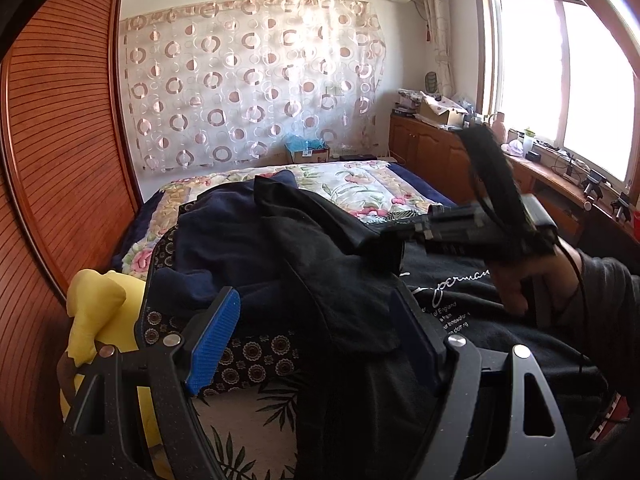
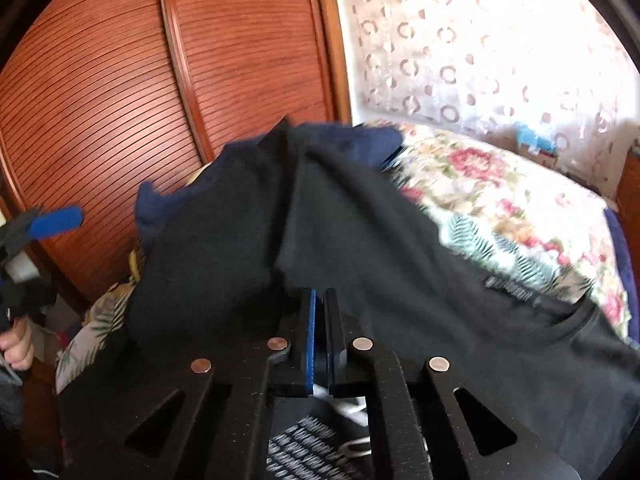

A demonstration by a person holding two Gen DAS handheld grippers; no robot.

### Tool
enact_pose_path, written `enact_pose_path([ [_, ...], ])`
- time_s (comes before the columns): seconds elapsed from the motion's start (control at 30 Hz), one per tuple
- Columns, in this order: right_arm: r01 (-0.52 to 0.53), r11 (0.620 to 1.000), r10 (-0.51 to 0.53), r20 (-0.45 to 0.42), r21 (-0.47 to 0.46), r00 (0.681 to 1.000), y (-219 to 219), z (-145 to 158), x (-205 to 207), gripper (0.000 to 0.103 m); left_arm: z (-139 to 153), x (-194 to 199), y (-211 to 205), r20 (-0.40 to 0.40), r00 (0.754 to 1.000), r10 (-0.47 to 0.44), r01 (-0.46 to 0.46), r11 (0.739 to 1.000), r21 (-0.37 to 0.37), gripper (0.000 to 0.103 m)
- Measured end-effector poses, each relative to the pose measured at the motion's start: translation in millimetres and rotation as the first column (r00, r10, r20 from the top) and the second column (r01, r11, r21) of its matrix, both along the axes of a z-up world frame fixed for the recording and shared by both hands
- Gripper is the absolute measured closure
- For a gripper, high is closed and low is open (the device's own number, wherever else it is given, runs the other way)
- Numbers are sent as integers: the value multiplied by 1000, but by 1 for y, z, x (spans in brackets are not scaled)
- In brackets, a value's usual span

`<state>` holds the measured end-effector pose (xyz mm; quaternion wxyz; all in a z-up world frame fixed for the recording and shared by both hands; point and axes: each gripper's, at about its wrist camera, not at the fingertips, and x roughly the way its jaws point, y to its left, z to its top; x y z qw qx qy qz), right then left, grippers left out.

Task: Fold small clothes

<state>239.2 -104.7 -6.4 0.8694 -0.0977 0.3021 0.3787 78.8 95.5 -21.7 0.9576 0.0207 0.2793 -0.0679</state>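
1. i held two grippers over the bed [image 1: 352,184], one in each hand
2. my left gripper [image 1: 316,332] stood with its two blue pads spread wide; a flap of the black garment [image 1: 340,280] hung between them, and i could not tell whether either pad touched it
3. my right gripper [image 2: 319,320] had its two pads drawn together on a fold of that same black garment [image 2: 400,240], pinching its edge
4. i counted three dark pieces in the heap on the floral bedspread: the black garment on top, a navy garment [image 1: 216,240] under it to the left, and a black shirt with white lettering [image 1: 460,300] toward the right
5. one yellow cloth [image 1: 96,320] lay at the left edge, beside a dark cloth with round motifs [image 1: 256,356]
6. two slatted wooden doors [image 2: 120,100] stood behind the pile
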Motion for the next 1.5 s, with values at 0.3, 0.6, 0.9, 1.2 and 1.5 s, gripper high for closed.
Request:
enact_pose_path([
  [0.3,154,987,-155,-22,-49,988,-10,-6,47,99,-3,6,-10,-10,1000,-11,11,1000,2,25],
  [0.6,191,980,-190,27,-49,981,-37,-1,23,55,-6,13,-27,-23,999,-28,28,1000,-8,25],
  [0.9,244,969,-243,39,-40,969,-115,5,-40,55,-13,25,-56,-47,997,-61,60,998,-21,25],
  [1.2,375,924,-370,78,-68,926,-177,17,-92,55,-21,44,-89,-71,992,-108,106,994,-31,25],
  [1.5,528,840,-523,76,-126,849,-221,1,-112,52,-36,80,-119,-140,975,-174,176,984,0,25],
])
